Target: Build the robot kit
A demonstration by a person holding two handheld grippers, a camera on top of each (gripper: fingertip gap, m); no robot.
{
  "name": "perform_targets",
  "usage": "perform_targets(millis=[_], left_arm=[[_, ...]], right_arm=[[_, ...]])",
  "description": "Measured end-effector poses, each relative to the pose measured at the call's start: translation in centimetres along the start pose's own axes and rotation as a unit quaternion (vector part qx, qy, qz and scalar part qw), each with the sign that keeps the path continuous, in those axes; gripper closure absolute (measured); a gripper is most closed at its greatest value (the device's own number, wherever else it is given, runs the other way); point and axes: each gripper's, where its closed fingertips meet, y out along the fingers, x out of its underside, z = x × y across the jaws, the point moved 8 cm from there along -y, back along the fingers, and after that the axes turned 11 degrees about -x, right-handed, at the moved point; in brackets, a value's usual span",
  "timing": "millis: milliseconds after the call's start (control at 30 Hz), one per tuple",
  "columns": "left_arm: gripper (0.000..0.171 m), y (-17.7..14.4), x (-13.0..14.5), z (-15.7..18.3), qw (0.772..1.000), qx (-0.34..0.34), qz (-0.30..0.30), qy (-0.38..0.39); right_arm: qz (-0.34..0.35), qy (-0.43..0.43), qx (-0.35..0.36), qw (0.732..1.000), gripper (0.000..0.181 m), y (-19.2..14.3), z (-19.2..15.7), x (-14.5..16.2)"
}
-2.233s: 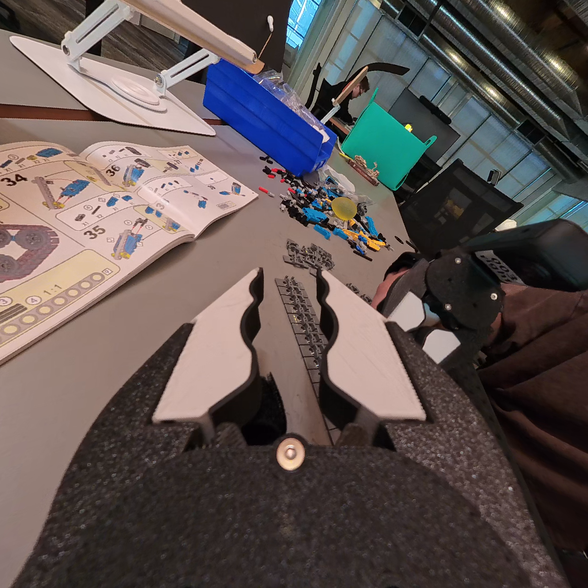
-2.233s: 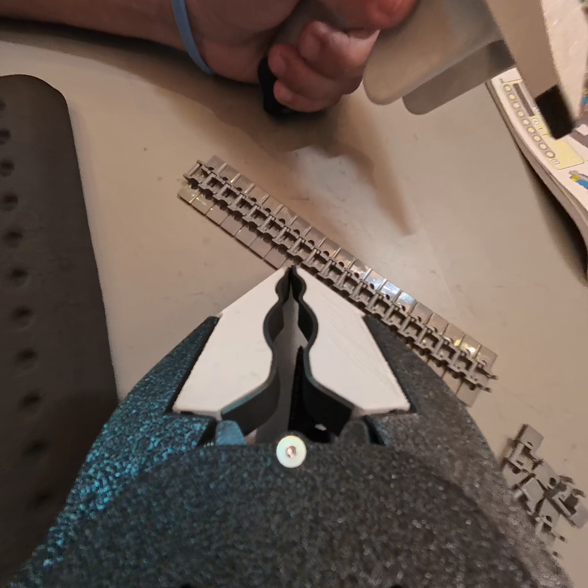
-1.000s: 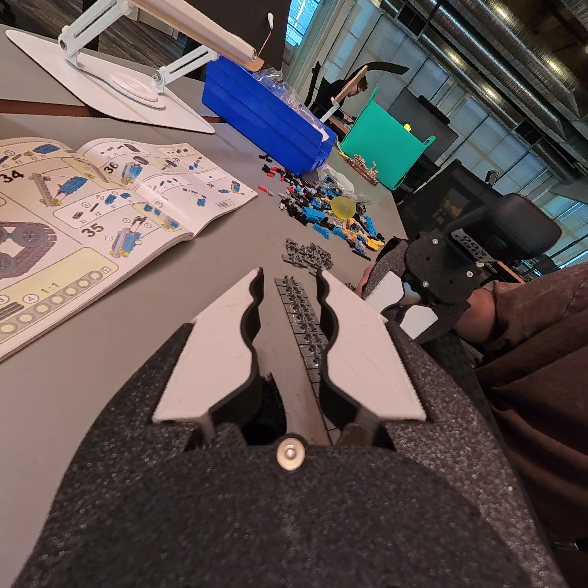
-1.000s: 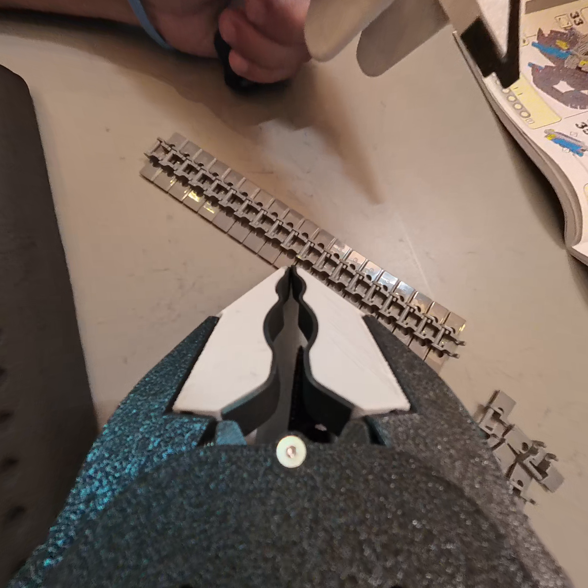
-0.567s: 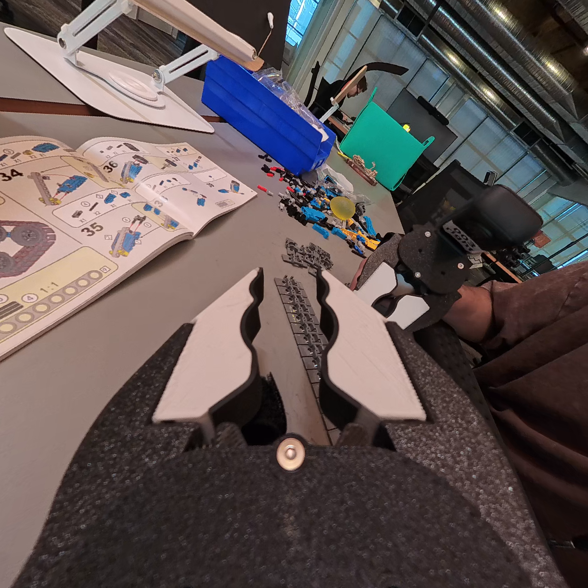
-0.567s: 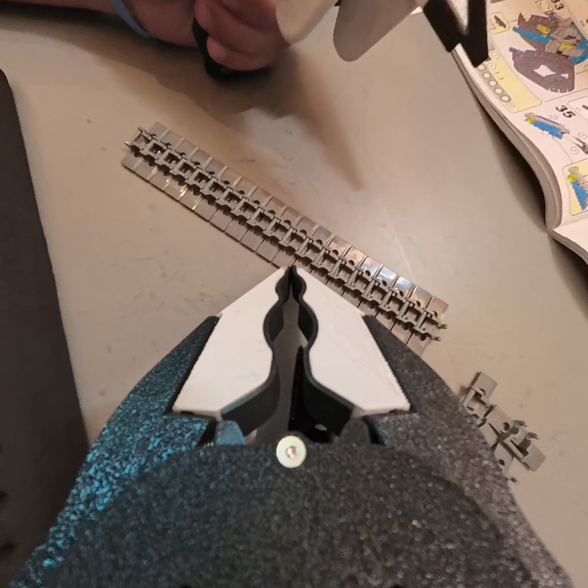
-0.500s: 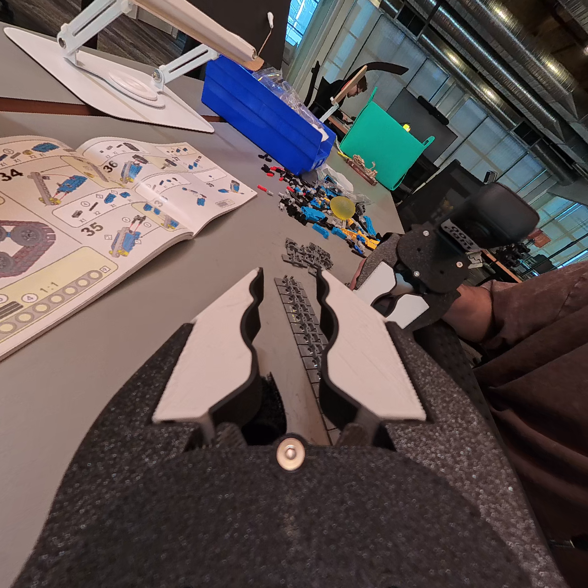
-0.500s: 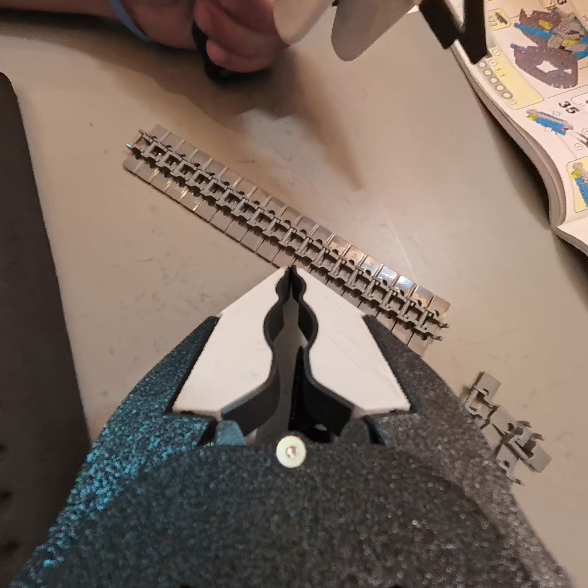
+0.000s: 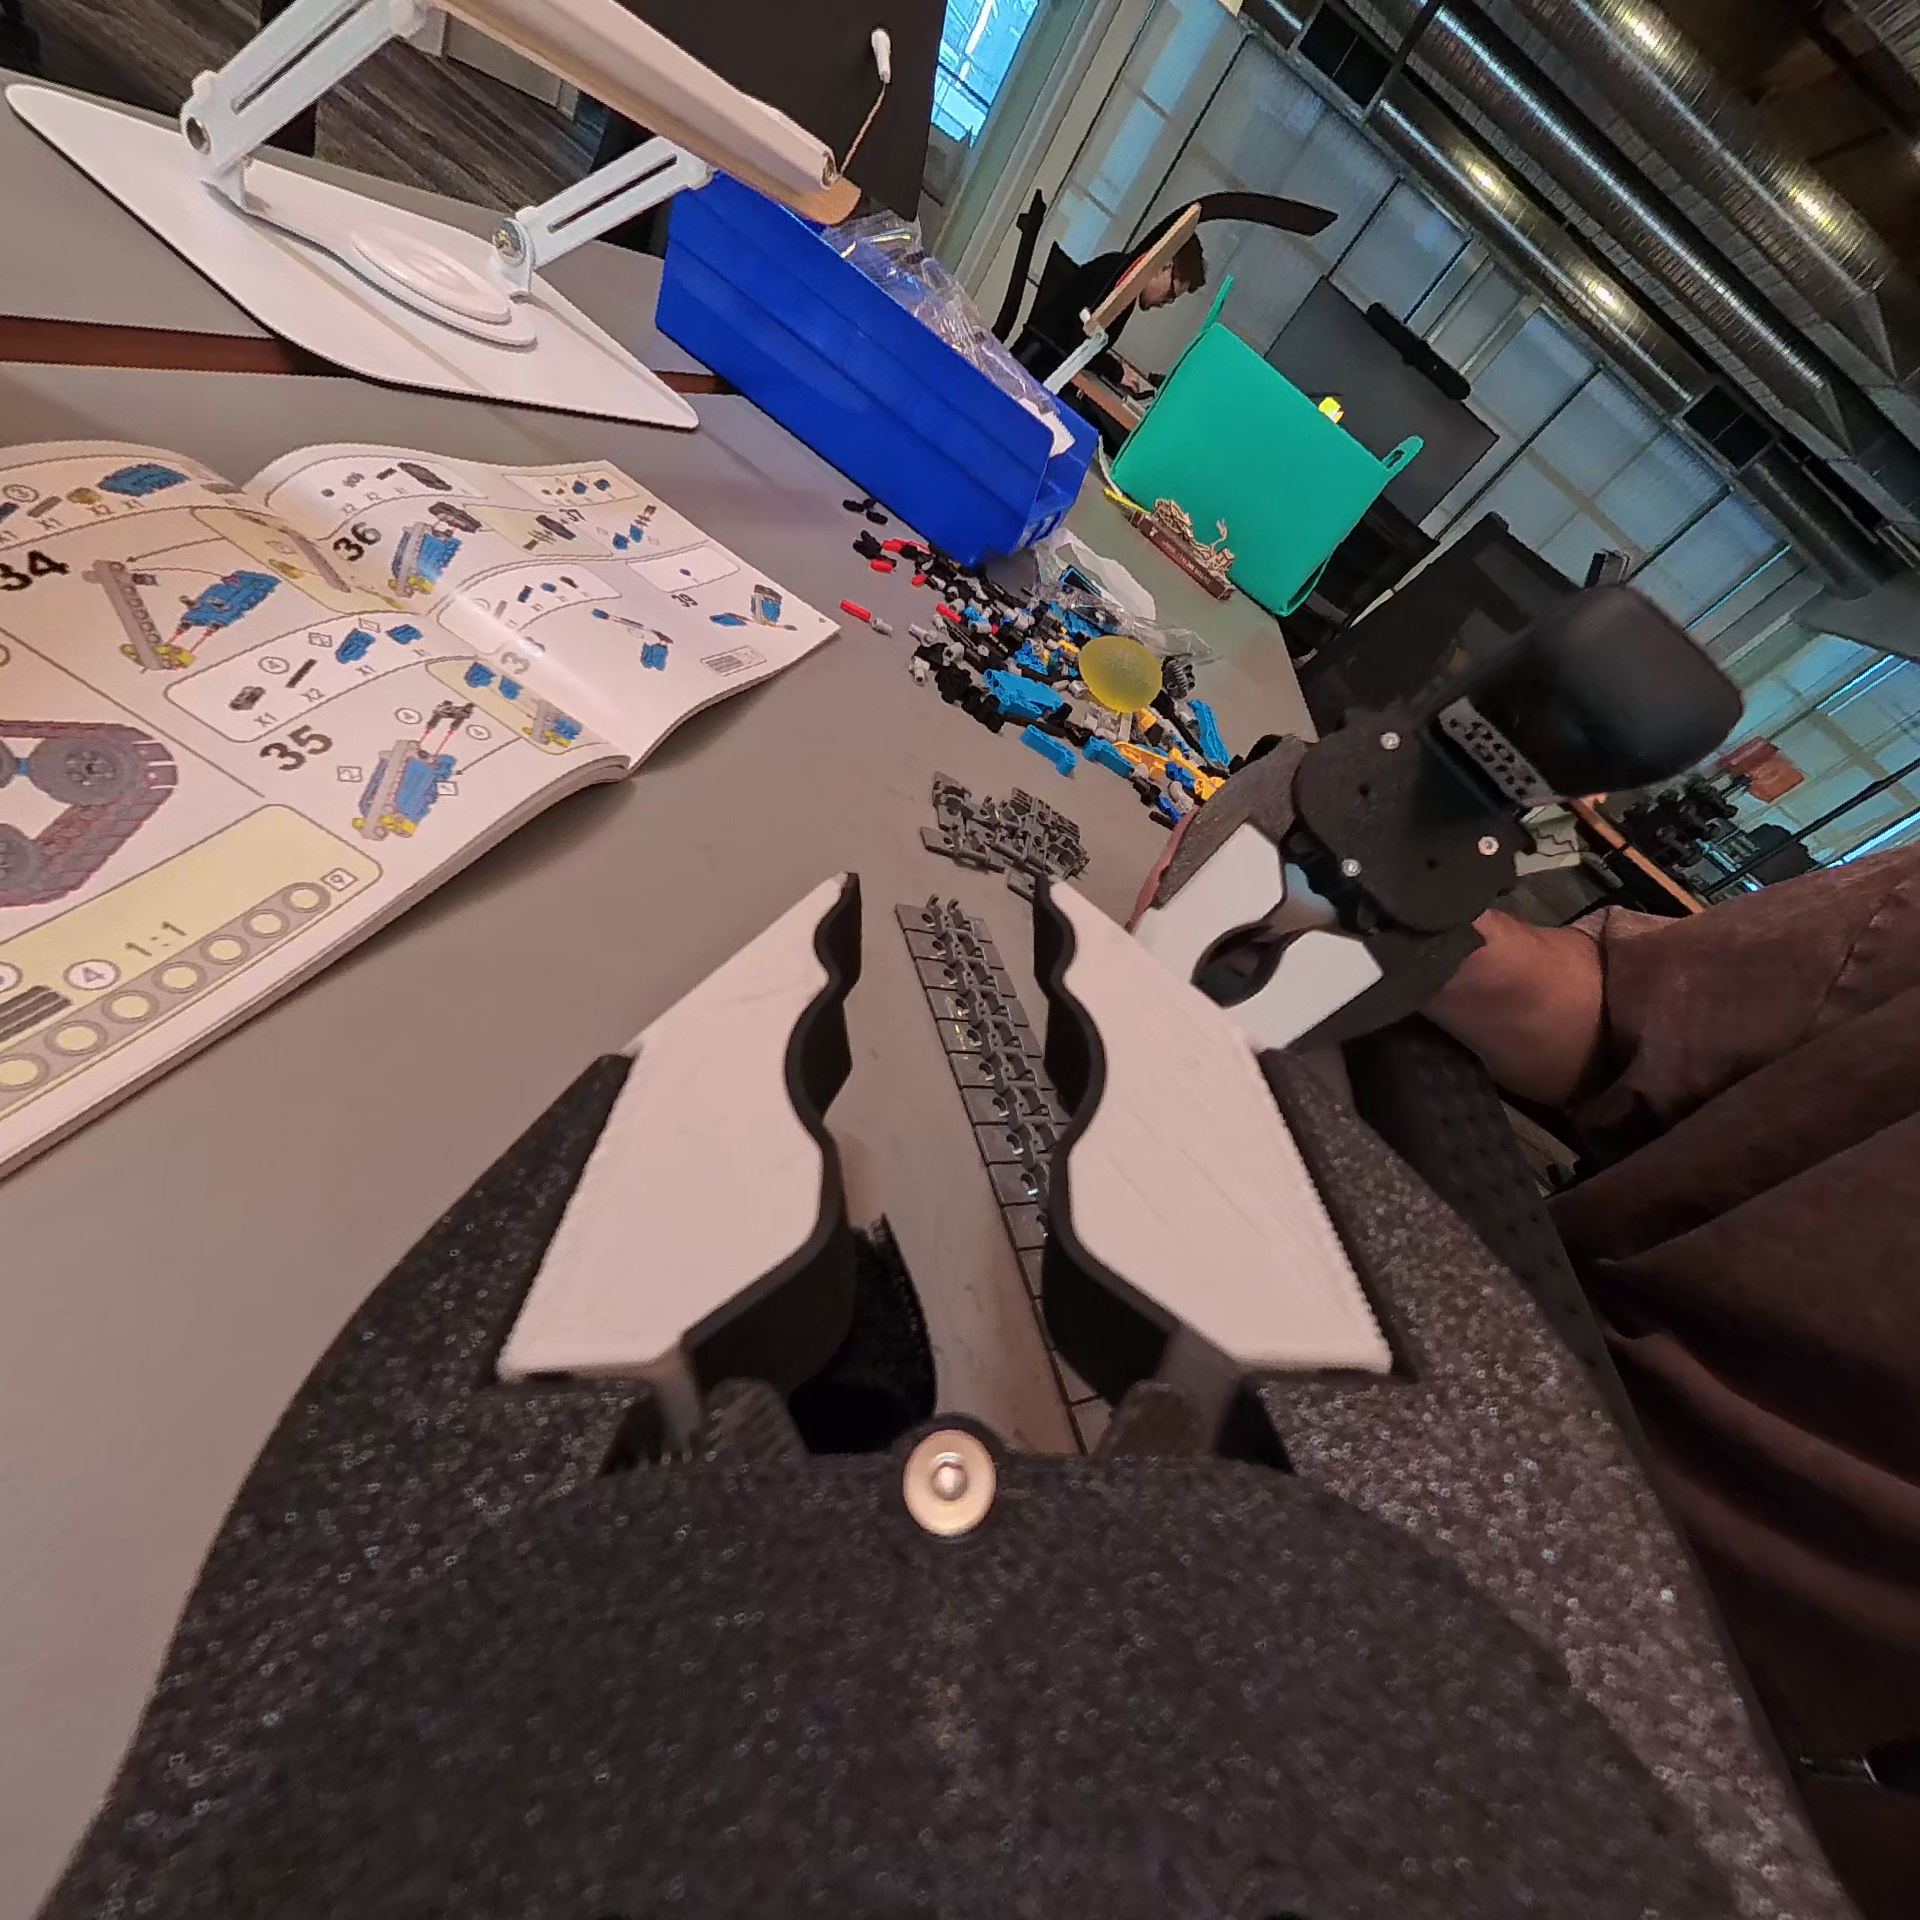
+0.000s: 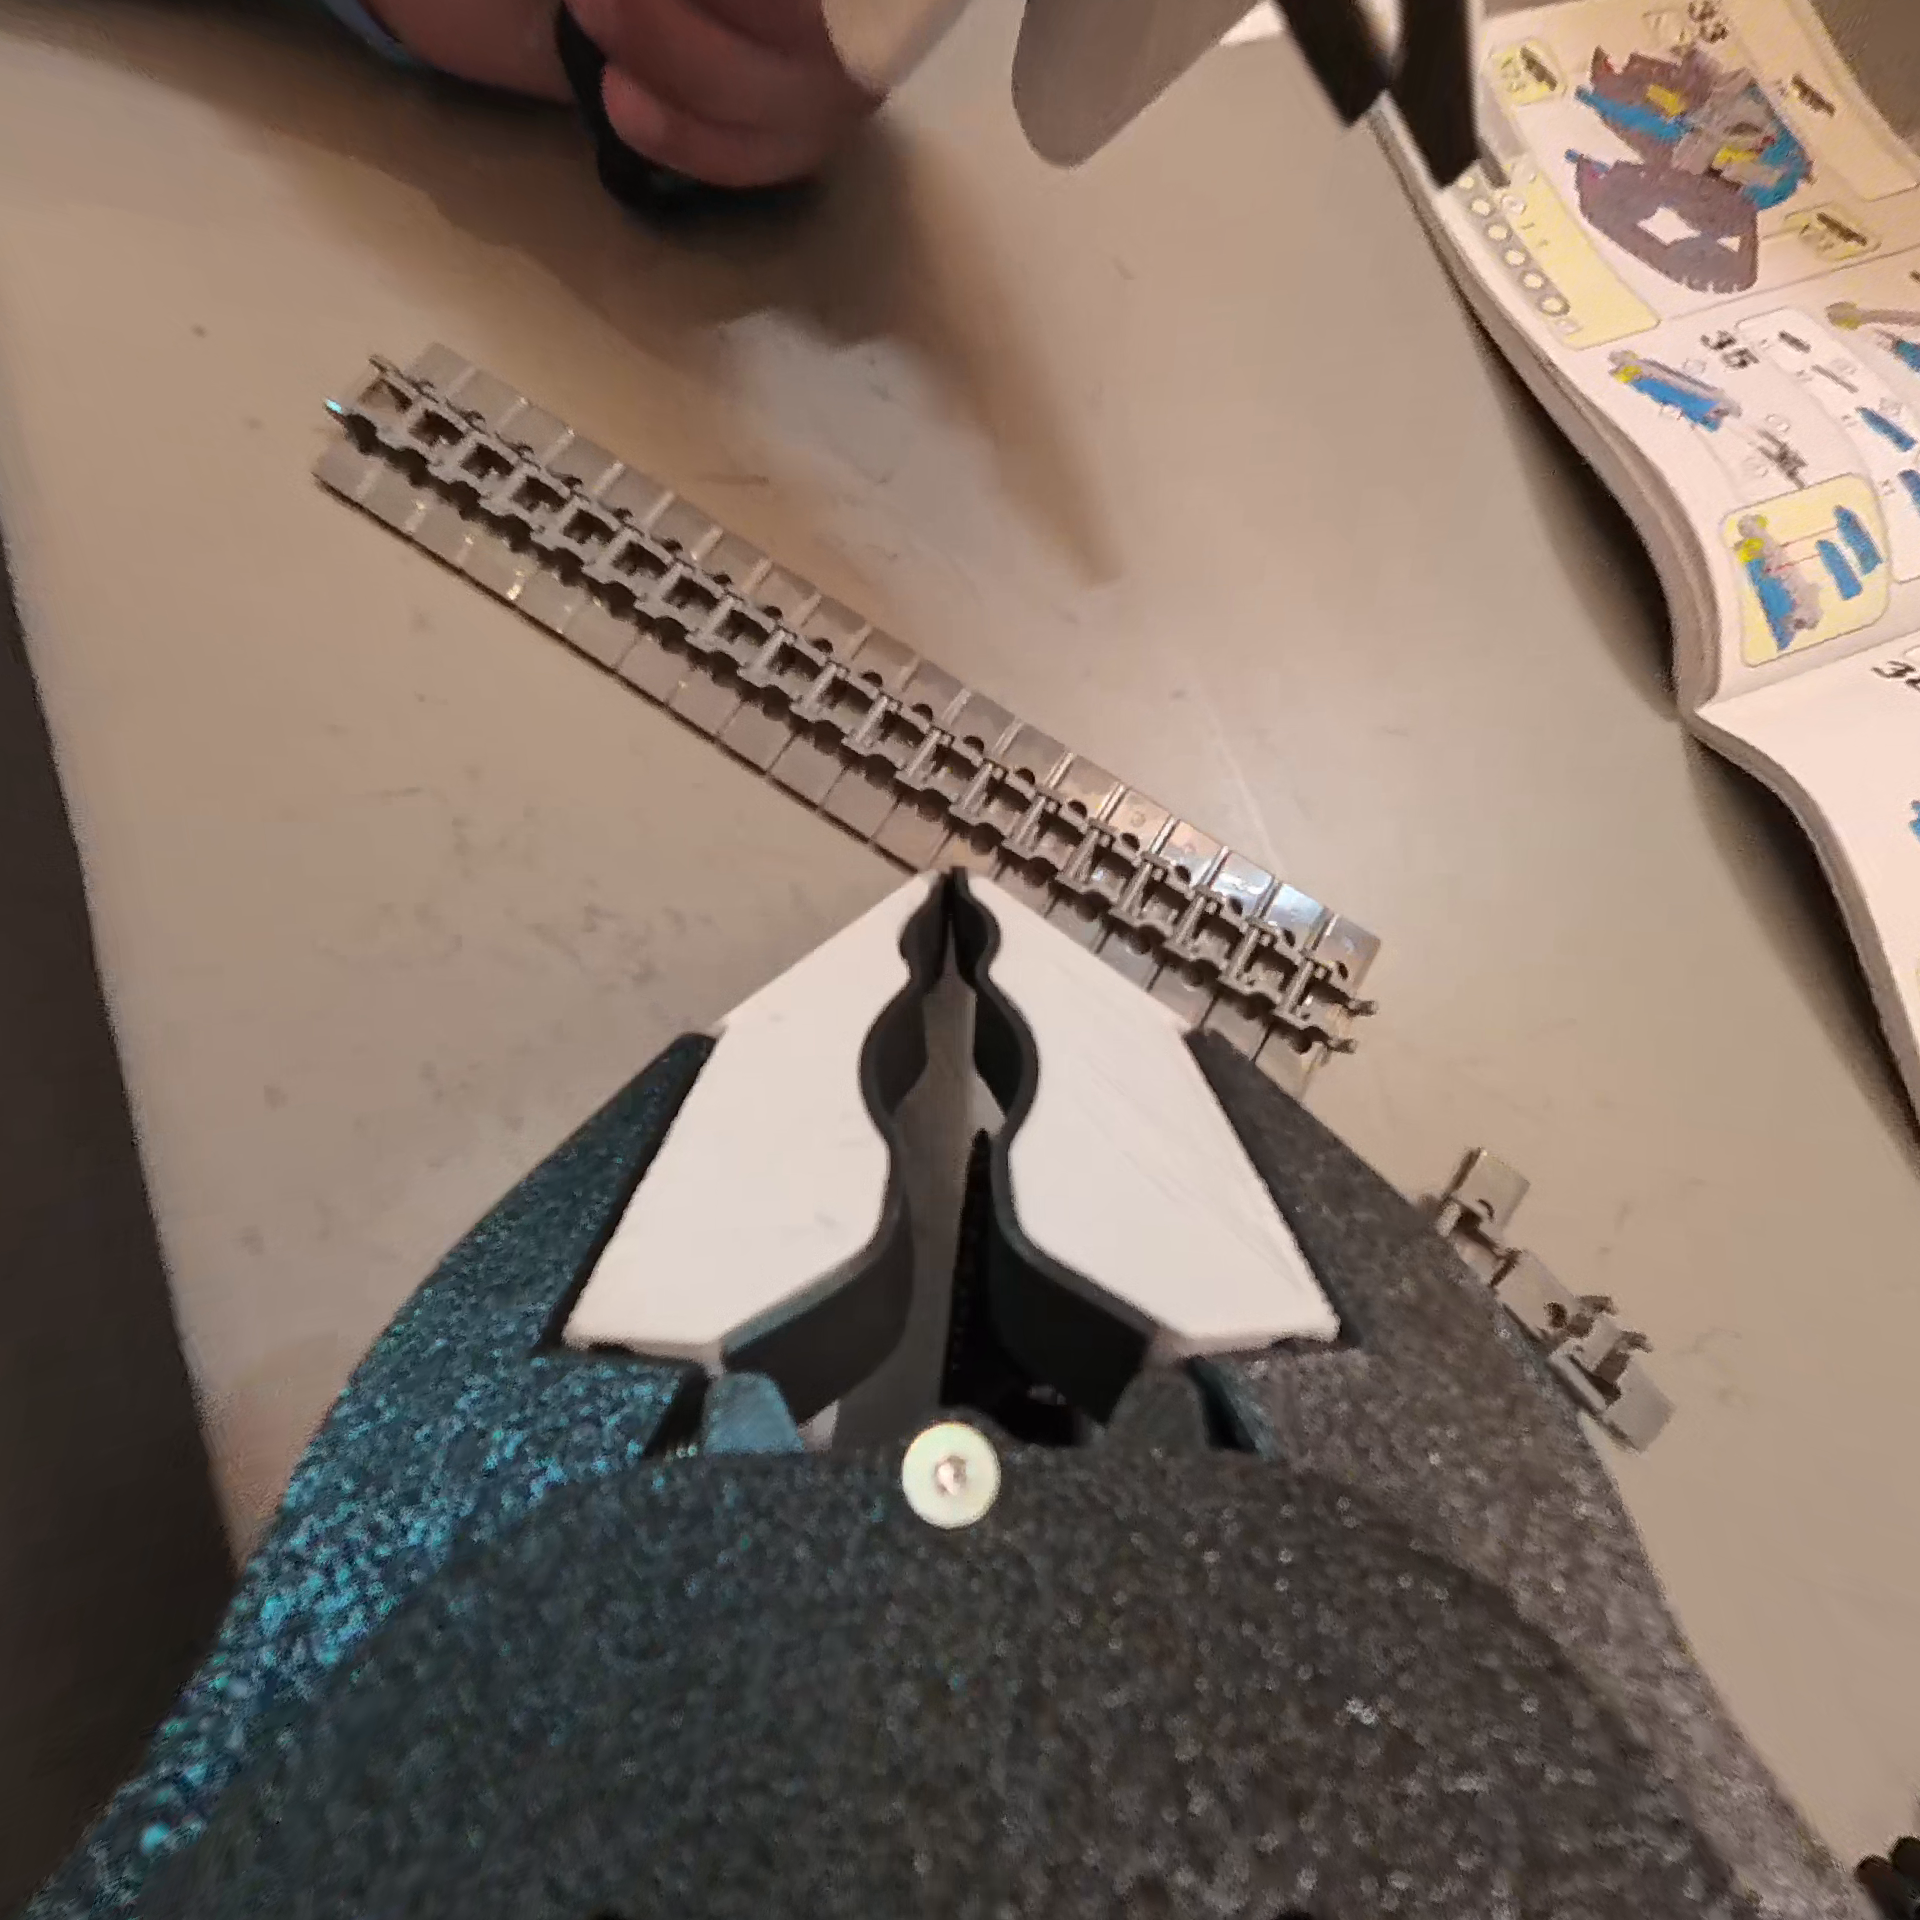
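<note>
A long grey strip of linked track pieces [image 9: 987, 1039] lies flat on the grey table [image 9: 260, 1247]. My left gripper [image 9: 945, 904] is open and empty, low over the table, with the strip's near part between its fingers. My right gripper [image 10: 951, 883] is shut on nothing, and its tips sit just above the strip's near edge [image 10: 831, 675], toward its right end. In the left wrist view the right gripper [image 9: 1247, 935] stands right of the strip. In the right wrist view the left gripper's white fingers [image 10: 1091, 62] and a hand [image 10: 707, 94] show at the top.
Loose grey links [image 9: 1003, 826] lie past the strip's far end, and show in the right wrist view [image 10: 1538, 1309]. An open instruction booklet [image 9: 312, 675] lies left. Small coloured pieces [image 9: 1060, 686], a blue bin [image 9: 862, 364], a green bin [image 9: 1247, 488] and a white stand [image 9: 364, 260] stand farther back. The grippers' ends are close to 12 centimeters from one another.
My right gripper has moved along the strip toward its far end near the loose links, still shut. My left gripper has stayed put and open.
</note>
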Motion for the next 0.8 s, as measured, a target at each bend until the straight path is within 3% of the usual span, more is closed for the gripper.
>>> perform_targets(millis=[800], left_arm=[[0.139,0.0,0.0,0.1,1.000,0.002,-0.001,0.000]], right_arm=[[0.000,0.019,0.024,1.000,0.181,-1.1,1.6,0.7]])
